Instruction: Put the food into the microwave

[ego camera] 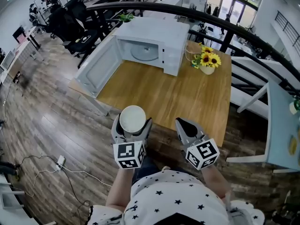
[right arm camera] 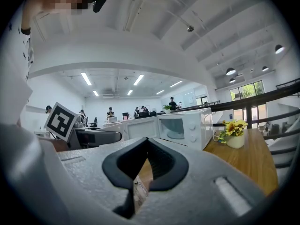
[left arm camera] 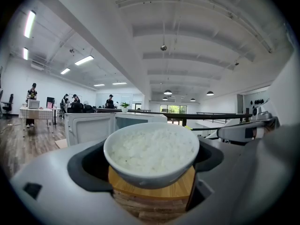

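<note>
Inside the left claw [ego camera: 132, 125] a smooth round bowl [left arm camera: 150, 171] of grainy rice [left arm camera: 152, 149] is sitting pinched (contact points hidden), while the right claw [right arm camera: 137, 185] is pressing together.

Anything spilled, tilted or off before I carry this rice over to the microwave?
Nothing stands out. The bowl of rice sits level in the left gripper, nothing spilled. The microwave stands with its door wide open, turntable bare. The flower pot stands upright beside it. The right gripper is shut and empty.

Left tongs [ego camera: 132, 126] grip a bowl [ego camera: 132, 118] before the open microwave [ego camera: 154, 43]
</note>
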### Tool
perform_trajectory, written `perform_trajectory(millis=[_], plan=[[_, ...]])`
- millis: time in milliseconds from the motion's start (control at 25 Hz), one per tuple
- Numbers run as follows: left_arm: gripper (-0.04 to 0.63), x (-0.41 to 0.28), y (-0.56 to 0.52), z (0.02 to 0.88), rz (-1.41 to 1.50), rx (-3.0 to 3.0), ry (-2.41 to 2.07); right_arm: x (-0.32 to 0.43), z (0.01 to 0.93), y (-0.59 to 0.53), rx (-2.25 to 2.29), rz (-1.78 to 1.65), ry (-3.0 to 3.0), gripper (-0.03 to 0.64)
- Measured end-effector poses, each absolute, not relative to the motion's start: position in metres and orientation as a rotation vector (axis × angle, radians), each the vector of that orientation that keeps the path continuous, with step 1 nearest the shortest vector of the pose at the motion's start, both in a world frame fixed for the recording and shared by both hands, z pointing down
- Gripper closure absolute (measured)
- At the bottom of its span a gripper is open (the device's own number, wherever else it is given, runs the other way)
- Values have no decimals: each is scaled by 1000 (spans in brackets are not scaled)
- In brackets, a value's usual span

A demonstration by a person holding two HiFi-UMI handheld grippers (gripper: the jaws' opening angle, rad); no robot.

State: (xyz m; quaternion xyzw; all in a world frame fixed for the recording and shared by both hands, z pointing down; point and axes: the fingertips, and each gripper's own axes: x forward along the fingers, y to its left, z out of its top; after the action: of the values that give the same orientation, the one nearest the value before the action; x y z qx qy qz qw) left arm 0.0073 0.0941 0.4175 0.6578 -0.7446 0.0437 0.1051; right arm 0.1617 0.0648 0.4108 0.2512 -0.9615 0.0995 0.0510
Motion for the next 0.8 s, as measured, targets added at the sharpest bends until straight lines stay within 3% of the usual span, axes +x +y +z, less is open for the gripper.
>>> perform_trajectory(millis=[800], plan=[[97,-116,-38,411,173,2062,-2081,28,402,-53,889,308,-2898,612]])
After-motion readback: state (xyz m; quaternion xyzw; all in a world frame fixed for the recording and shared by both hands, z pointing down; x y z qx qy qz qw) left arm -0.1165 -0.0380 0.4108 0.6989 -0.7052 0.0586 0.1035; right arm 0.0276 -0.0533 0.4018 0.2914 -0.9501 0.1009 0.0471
